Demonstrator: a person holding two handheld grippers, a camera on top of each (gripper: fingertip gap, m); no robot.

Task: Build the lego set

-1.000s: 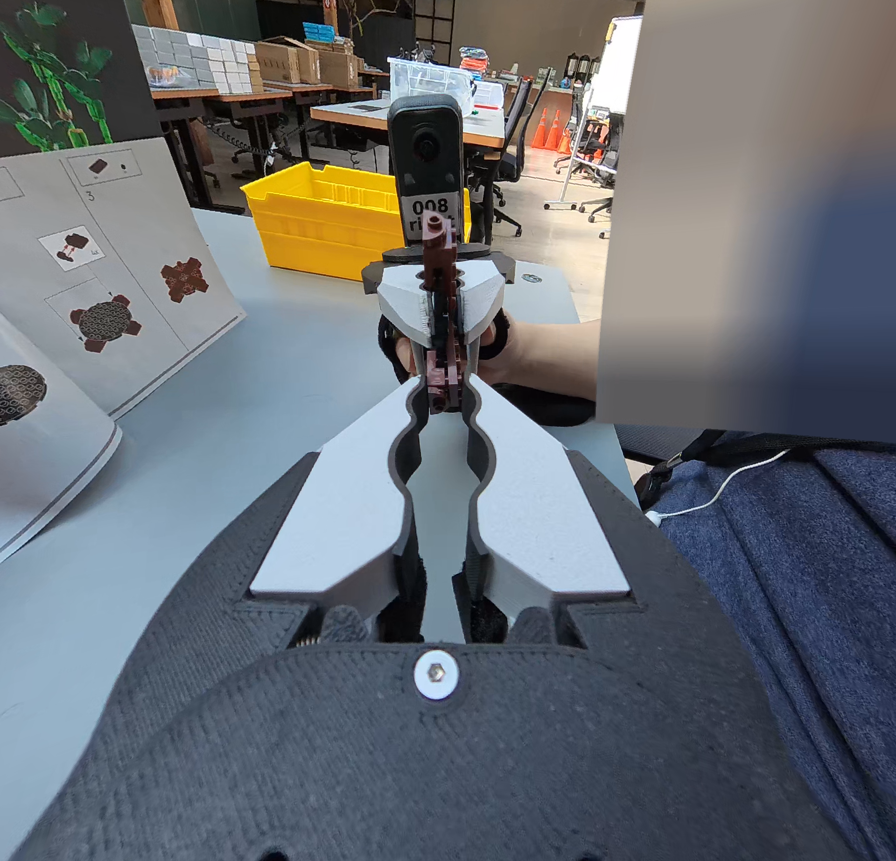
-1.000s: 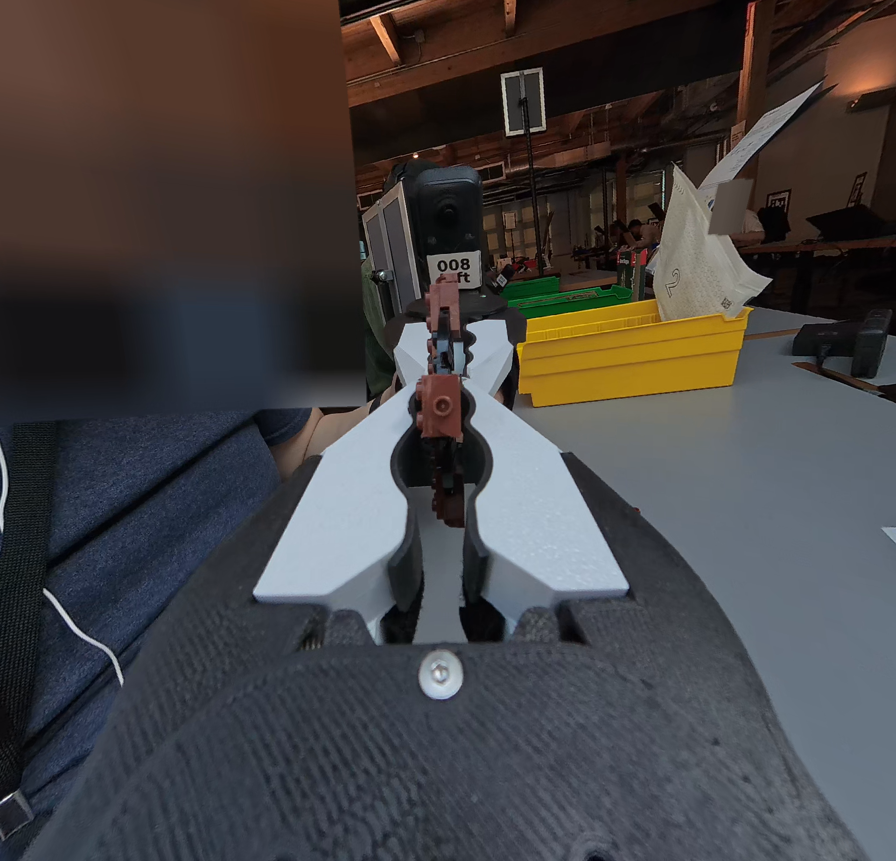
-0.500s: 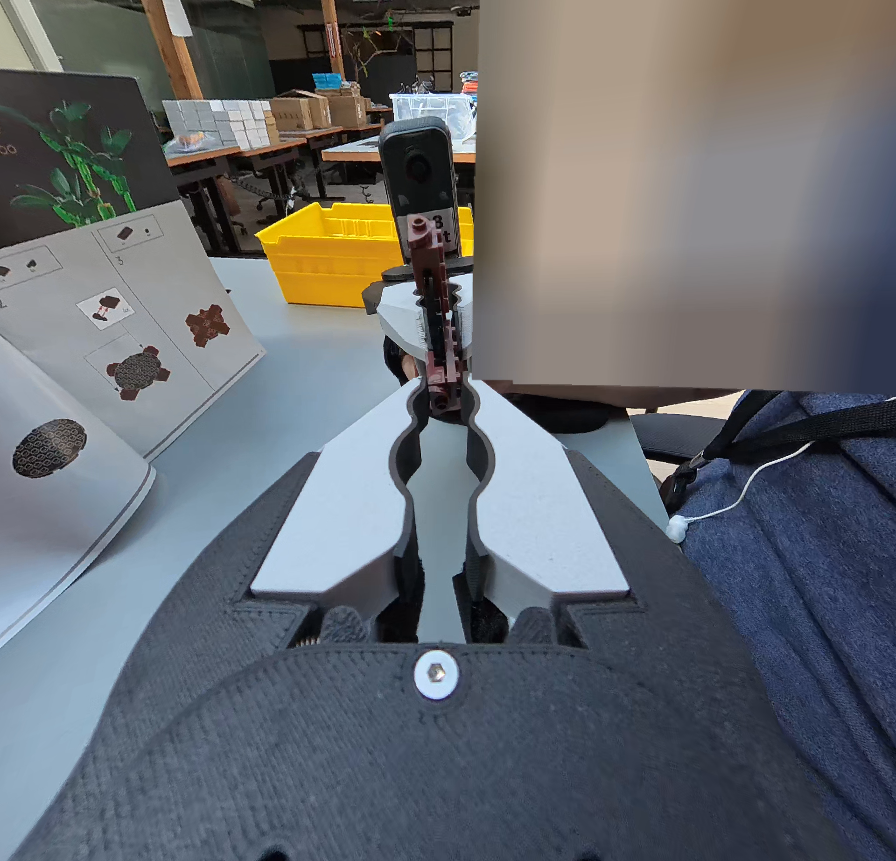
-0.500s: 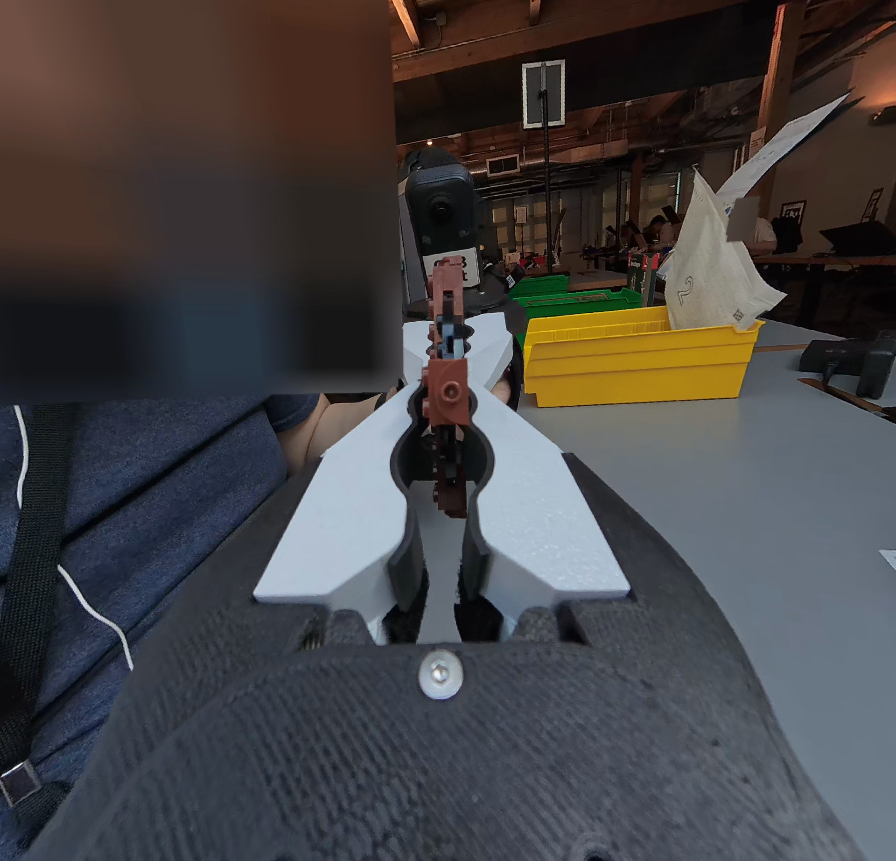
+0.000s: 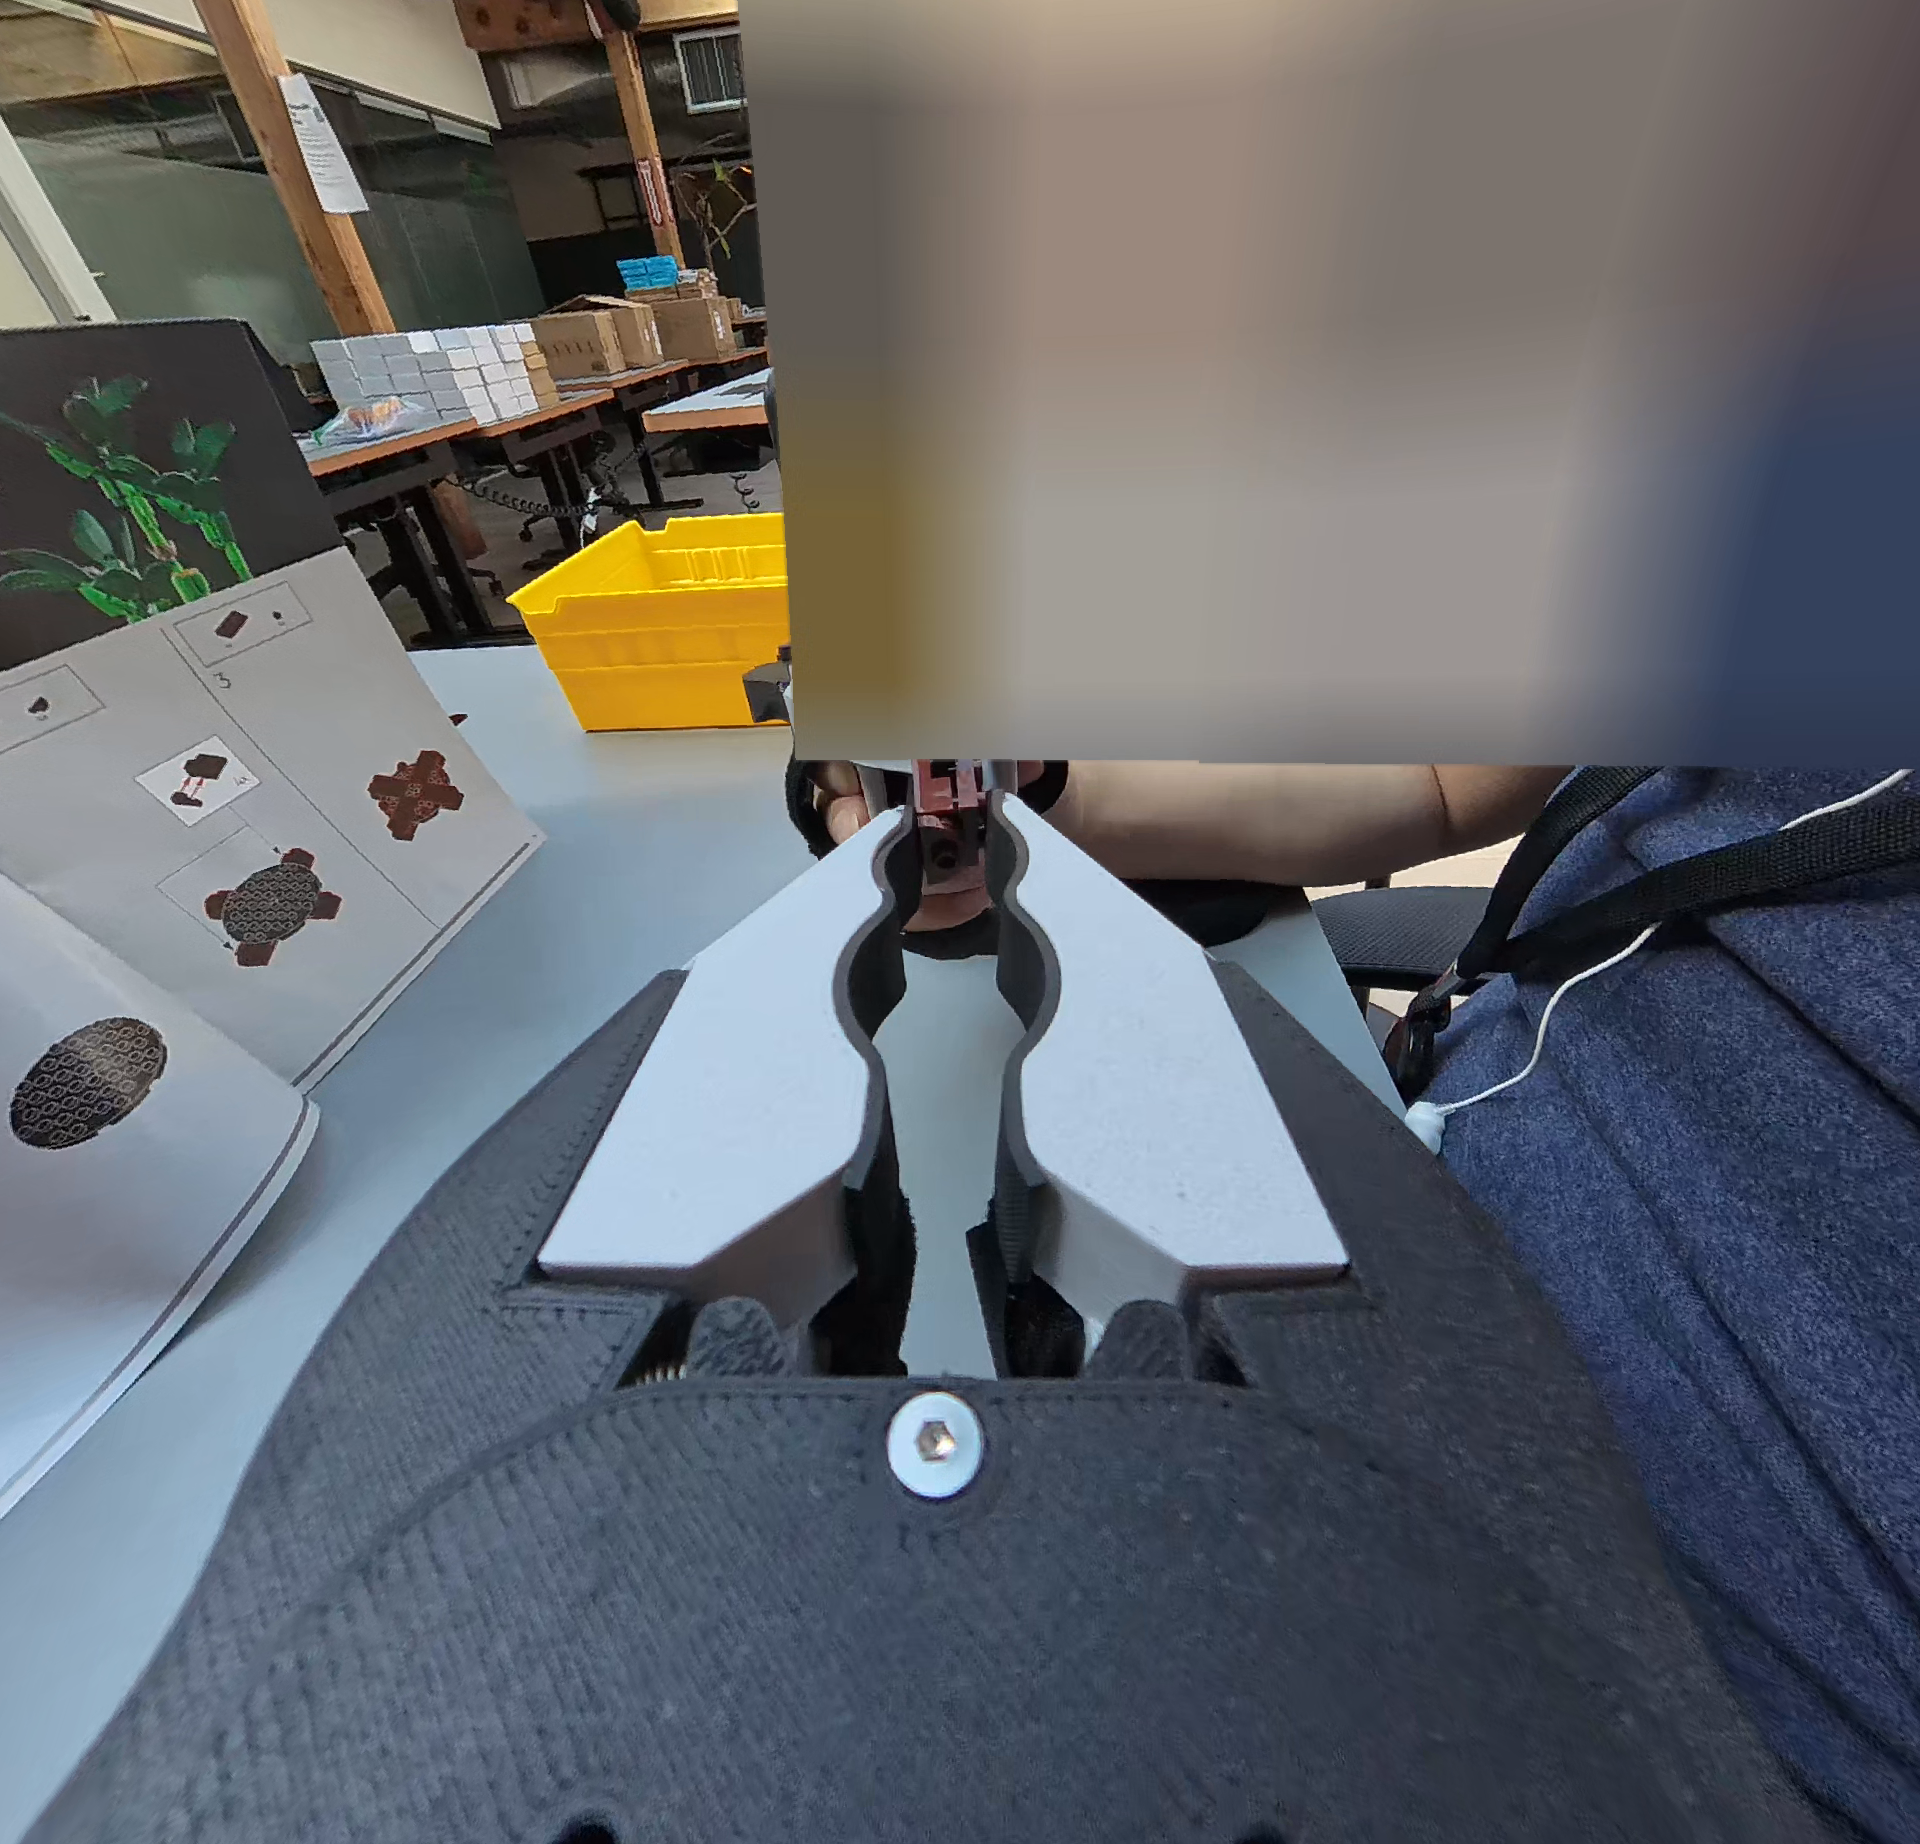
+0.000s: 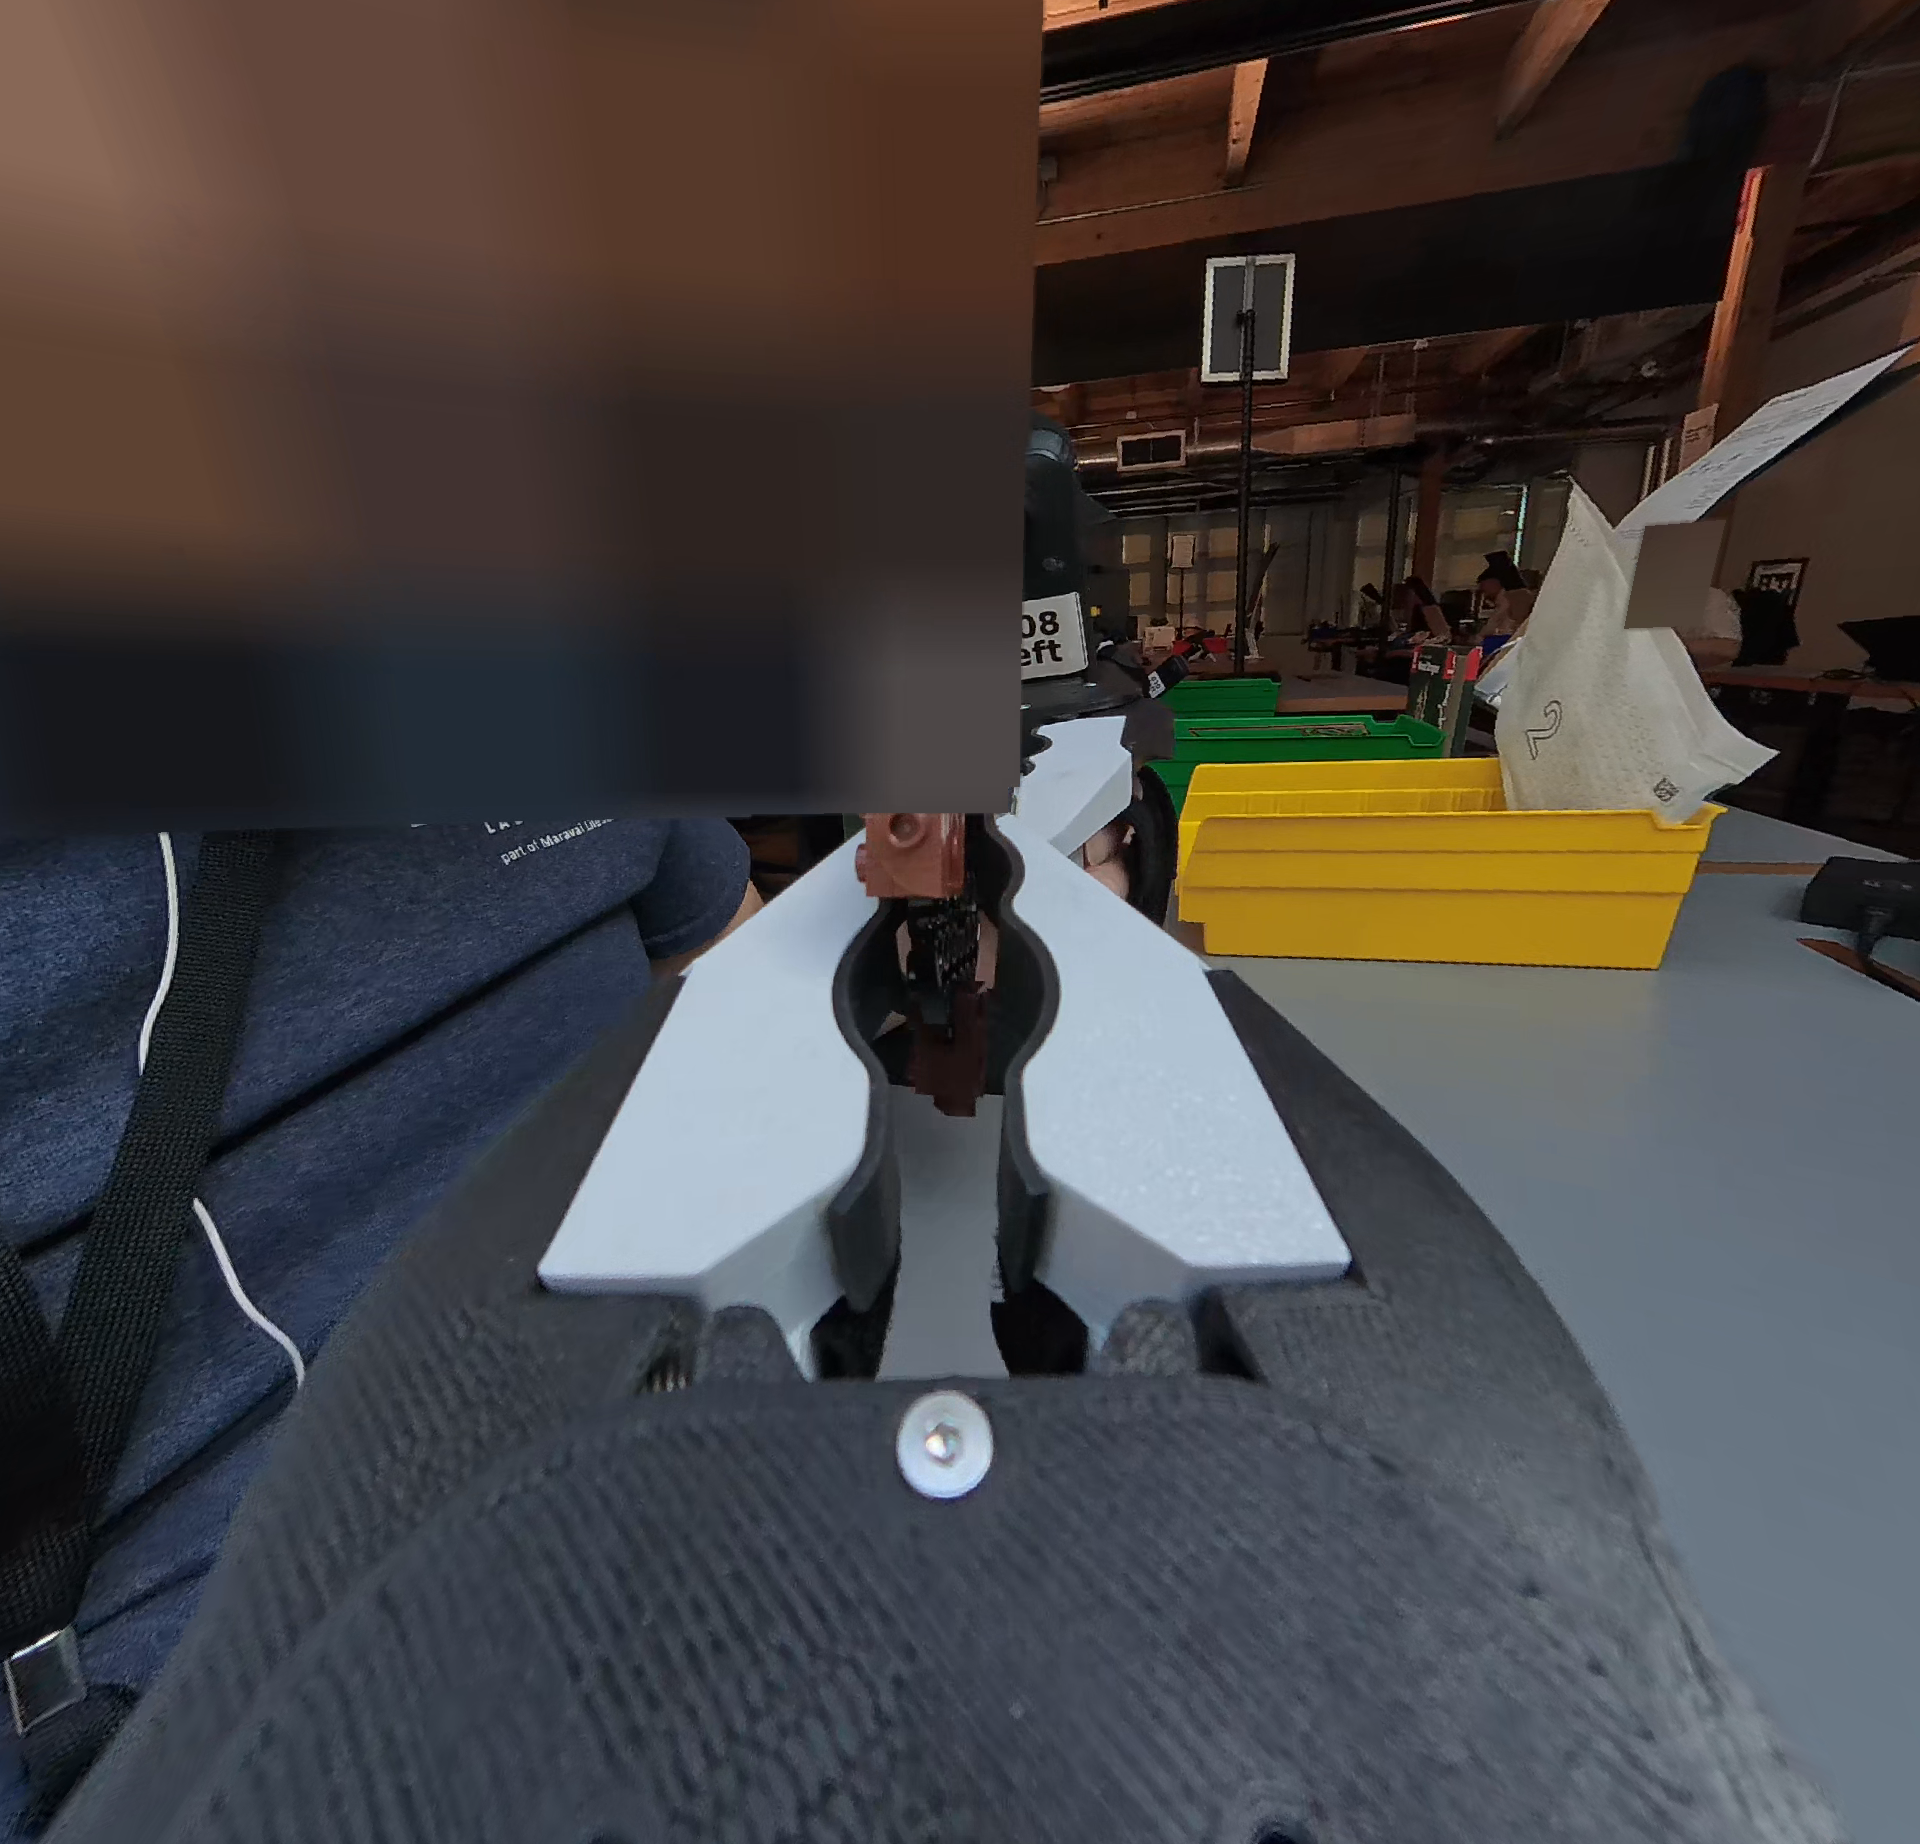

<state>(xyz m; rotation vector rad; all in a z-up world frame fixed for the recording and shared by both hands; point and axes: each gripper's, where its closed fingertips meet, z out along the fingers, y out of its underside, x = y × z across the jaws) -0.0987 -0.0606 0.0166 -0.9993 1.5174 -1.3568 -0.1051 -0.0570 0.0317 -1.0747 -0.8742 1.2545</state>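
A flat reddish-brown and black lego assembly [image 6: 914, 854] stands on edge between my two grippers, which face each other tip to tip above the grey table [image 6: 1558, 1119]. My right gripper [image 6: 930, 849] is shut on it, and its lower corner [image 6: 951, 1056] hangs in the gap between the fingers. My left gripper [image 5: 945, 828] is shut on the near end of the same assembly [image 5: 945, 844]. A blur patch hides the upper part of the assembly and most of the opposite gripper in both views. An open instruction booklet [image 5: 260, 807] lies at the left.
A yellow bin [image 5: 665, 641] stands on the table behind the grippers. It also shows in the right wrist view [image 6: 1434, 880] with a white paper bag [image 6: 1600, 714] in it, and green bins [image 6: 1299, 734] behind. A black device [image 6: 1860, 890] lies far right. The person's torso is close by. Both grippers' tips are close together, under 4 cm apart.
Both grippers have risen and tilted up with the assembly still held between them. The blur patch now covers most of the opposite gripper in each view.
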